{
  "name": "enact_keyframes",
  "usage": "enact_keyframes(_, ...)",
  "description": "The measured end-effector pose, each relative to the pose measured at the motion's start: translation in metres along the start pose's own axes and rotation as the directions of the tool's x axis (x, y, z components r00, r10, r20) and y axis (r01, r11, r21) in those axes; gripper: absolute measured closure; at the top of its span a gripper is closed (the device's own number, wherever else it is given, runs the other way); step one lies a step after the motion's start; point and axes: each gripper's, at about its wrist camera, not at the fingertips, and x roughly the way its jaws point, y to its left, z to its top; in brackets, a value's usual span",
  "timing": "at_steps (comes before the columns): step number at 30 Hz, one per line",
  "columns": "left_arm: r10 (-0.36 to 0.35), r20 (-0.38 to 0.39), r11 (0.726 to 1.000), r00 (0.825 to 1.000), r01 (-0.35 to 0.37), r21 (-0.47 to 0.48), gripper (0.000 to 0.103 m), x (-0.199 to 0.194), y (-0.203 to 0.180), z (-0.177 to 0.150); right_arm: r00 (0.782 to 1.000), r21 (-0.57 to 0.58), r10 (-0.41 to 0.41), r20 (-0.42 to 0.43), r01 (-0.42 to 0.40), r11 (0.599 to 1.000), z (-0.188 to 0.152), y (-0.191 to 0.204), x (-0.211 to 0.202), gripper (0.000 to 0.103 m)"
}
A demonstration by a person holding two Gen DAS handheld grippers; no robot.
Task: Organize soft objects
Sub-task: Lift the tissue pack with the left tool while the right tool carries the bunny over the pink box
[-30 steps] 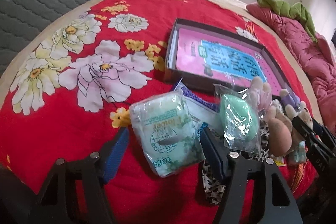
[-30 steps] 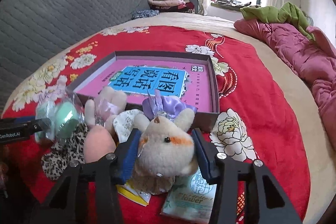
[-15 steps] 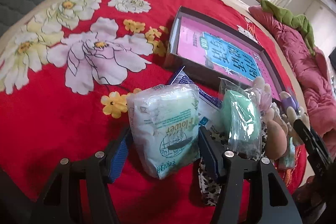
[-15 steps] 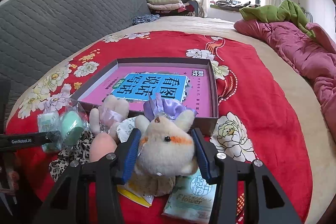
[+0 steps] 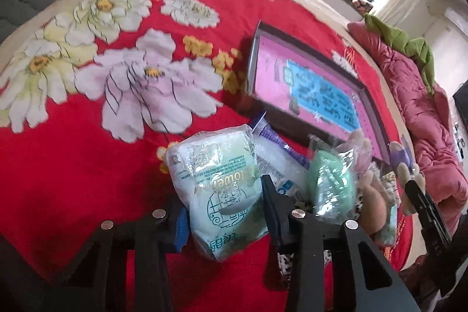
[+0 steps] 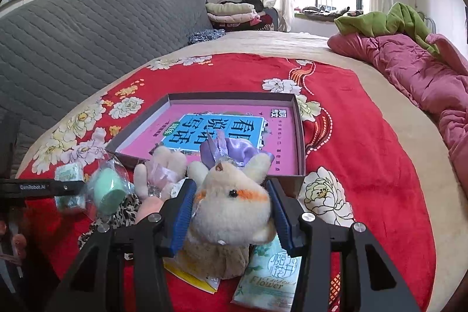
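Soft objects crowd the near edge of the red floral bedspread. The left gripper is closing about halfway on a pale green tissue pack, its pads against the pack's sides at nine and three o'clock. At two o'clock from it lie a bagged green sponge and the shallow box with a pink book inside. The right gripper stands about half open, clamped on a cream plush rabbit filling the gap between its pads. Only the right view shows a second tissue pack beneath the rabbit at five o'clock and the left gripper's side at nine o'clock.
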Motion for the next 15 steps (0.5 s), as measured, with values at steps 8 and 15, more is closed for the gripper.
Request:
enact_keyframes(8,0.003,0.114,0.997,0.993,-0.012,0.075,0.06,-0.03,-0.017,0.012,0.999,0.015,0.003,0.04,-0.004,1.0,0.008,-0.002,-0.009,0.053)
enact_keyframes(15,-0.035,0.162,0.991,0.986,0.013,0.135,0.06,-0.034,-0.035,0.033,0.998,0.015,-0.006,0.065,0.005,1.0,0.016,-0.005,-0.011,0.053)
